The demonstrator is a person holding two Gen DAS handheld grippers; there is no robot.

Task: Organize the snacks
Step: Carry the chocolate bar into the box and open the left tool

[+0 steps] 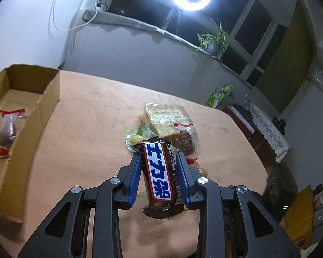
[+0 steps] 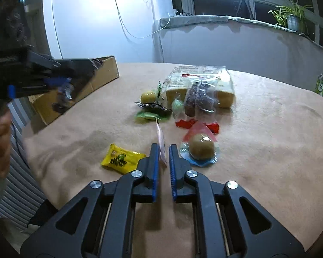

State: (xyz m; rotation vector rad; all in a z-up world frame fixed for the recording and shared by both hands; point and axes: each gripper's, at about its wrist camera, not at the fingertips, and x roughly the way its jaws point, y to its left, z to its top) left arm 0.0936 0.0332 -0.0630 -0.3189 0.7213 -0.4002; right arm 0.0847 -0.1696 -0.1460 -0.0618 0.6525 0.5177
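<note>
Your left gripper (image 1: 159,161) clamps the chocolate bar (image 1: 160,176) above the cloth (image 1: 86,129), box (image 1: 49,105) to its left. Your right gripper (image 2: 162,150) pinches a thin pink wrapper (image 2: 160,142).

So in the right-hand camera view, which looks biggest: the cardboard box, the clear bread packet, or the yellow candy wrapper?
1. brown cardboard box, partly hidden by the other gripper
2. clear bread packet, looks close to the box, so unsure
3. yellow candy wrapper, smallest despite being nearest

"士力架" on chocolate bar (image 1: 160,172)
</note>
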